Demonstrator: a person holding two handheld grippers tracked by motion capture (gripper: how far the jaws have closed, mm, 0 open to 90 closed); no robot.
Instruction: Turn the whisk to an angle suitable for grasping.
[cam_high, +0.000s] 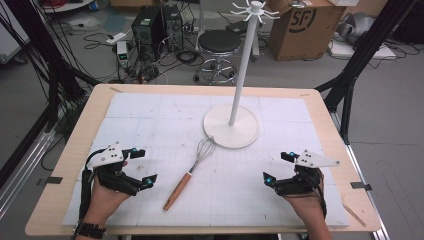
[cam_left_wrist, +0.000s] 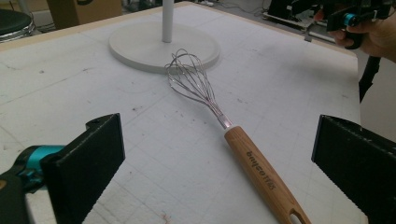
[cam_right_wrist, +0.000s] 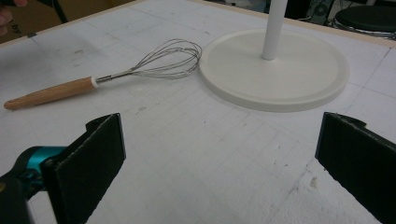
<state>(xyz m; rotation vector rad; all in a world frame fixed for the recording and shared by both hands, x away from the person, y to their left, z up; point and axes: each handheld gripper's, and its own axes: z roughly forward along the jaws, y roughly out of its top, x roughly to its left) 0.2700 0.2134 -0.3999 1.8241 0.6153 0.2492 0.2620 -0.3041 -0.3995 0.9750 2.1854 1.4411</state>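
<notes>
A wire whisk with a wooden handle lies flat on the white mat, its wire head touching the rim of the white stand's round base. The stand's pole rises to a ring of hooks. My left gripper rests low at the mat's left, open and empty, a short way left of the handle. In the left gripper view the whisk lies ahead between the wide jaws. My right gripper is at the mat's right, open and empty. In the right gripper view the whisk and base lie ahead.
The white mat covers most of the wooden table. Behind the table stand a black stool, a cardboard box, computer cases and loose cables on the floor. Black frame struts flank both sides.
</notes>
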